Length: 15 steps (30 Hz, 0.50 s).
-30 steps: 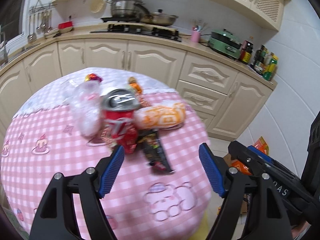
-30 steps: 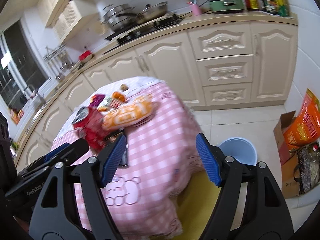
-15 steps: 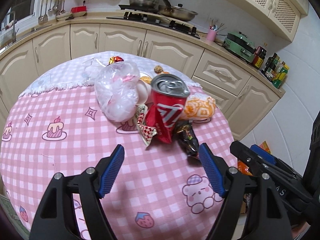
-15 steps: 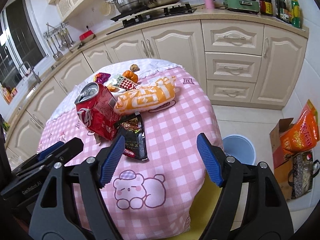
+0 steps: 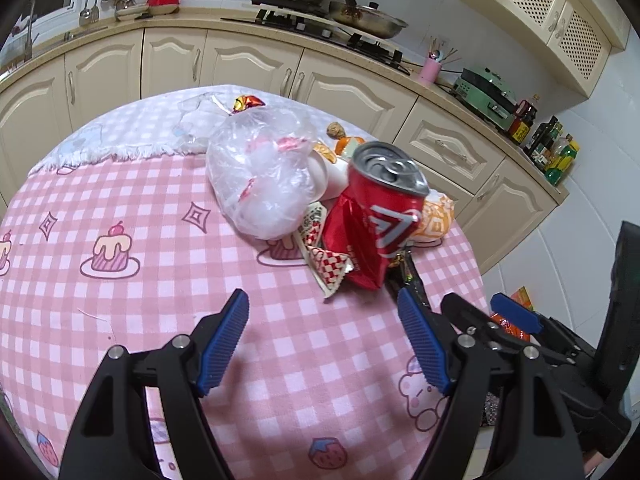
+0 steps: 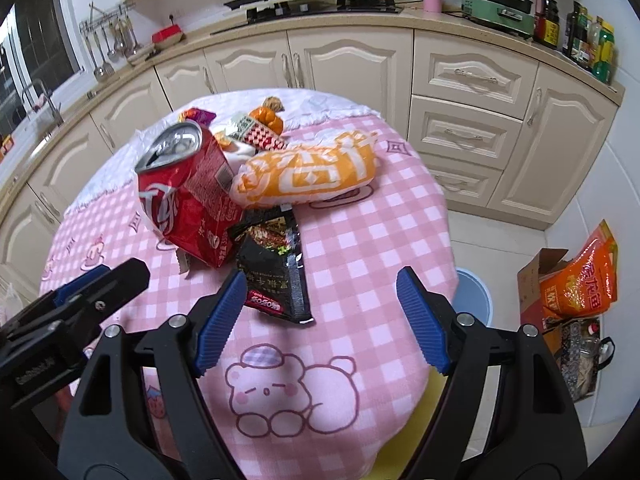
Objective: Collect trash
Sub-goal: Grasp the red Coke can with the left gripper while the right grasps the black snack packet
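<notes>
On top of the round table [image 5: 120, 320], with its pink checked cloth full of cake and bear cartoons, sits a little heap of trash. Biggest eye-catcher is the dented red soda can [image 5: 376, 216], standing tilted with its top pointing up and away. Left of it in the left wrist view there's a crumpled clear plastic bag [image 5: 260, 176], and a red-and-white checkered wrapper [image 5: 330, 264] pokes out from under the can toward the camera. On the can's other side lies an orange-and-white snack bag [image 6: 308, 172], puffy and on its side, touching the can. A flat black snack packet [image 6: 274, 268] lies on the cloth right in front of both, and a small orange fruit-looking thing [image 6: 266, 118] sits behind the pile, near a shiny candy wrapper [image 5: 246, 102].

Left gripper [image 5: 324, 344] hangs over bare cloth just short of the pile, blue pads spread wide, nothing between them, not touching anything. Right gripper [image 6: 318, 320] is also wide apart and empty; its jaws have just been opening a bit more. One of its blue pads overlaps the near corner of the black packet in the picture, but whether it actually touches is hard to say.

Down on the floor past the table edge there's a pale blue bin [image 6: 474, 296], and a cardboard box [image 6: 538, 280] with an orange bag in it by the wall.
</notes>
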### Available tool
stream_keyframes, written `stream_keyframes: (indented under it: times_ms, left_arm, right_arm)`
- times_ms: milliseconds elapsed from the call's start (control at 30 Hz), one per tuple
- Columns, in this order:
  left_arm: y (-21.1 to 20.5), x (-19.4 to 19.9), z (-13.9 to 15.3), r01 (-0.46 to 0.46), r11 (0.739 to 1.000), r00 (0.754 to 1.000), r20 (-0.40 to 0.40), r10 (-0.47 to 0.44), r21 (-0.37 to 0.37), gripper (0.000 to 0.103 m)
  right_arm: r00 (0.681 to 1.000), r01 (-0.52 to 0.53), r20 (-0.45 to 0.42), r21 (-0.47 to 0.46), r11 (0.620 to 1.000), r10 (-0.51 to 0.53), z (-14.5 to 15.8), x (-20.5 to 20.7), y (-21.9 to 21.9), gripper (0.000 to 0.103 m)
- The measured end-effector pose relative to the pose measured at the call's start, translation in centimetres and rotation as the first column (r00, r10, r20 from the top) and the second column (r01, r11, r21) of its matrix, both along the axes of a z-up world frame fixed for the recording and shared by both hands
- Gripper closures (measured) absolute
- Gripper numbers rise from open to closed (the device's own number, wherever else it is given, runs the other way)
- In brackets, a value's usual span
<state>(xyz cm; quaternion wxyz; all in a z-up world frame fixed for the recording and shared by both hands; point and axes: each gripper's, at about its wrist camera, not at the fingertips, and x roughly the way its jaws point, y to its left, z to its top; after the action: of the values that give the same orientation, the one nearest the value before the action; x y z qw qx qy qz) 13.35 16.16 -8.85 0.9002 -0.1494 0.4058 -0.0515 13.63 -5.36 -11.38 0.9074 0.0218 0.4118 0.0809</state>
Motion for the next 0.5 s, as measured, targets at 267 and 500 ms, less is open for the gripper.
stream_keyframes:
  times_ms: [267, 500]
  left_arm:
    - [0.9, 0.5, -1.0, -0.002, 1.000, 1.000, -0.028, 0.001, -0.030, 0.028]
    - [0.7, 1.1, -1.4, 0.012, 0.999, 0.999, -0.045, -0.014, -0.035, 0.028]
  right_arm:
    - [0.999, -0.025, -0.036, -0.026, 0.999, 0.024, -1.3, 1.3, 1.1, 0.026]
    - [0.996, -0.075, -0.054, 0.028, 0.997, 0.077, -2.1, 1.9, 1.5, 0.060]
